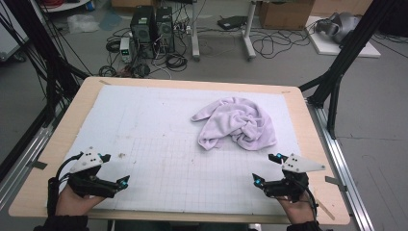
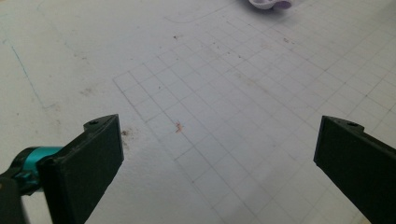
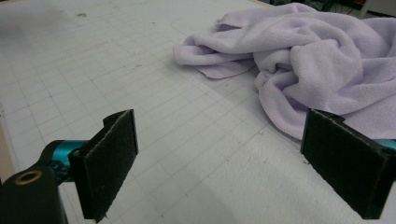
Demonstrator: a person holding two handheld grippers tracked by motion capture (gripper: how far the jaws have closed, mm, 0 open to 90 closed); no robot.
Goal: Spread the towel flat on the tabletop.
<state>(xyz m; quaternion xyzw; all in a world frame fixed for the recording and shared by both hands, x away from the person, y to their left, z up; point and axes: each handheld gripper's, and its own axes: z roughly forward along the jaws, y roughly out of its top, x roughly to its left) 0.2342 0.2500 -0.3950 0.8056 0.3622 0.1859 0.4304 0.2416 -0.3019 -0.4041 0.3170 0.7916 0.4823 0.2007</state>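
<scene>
The crumpled lilac terry towel [image 1: 236,123] lies bunched right of centre on the white gridded foam mat [image 1: 144,120], its folds hiding its own corners; the left gripper view cuts it off at the top edge. The left gripper [image 1: 114,170] and the right gripper [image 1: 266,168] hover at the mat's near edge, jaws spread wide, holding nothing. Bare mat lies open between them.

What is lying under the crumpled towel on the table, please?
The towel lies on the white gridded mat that covers the table. Whether anything is hidden inside its folds cannot be seen, because the cloth is bunched up.
</scene>
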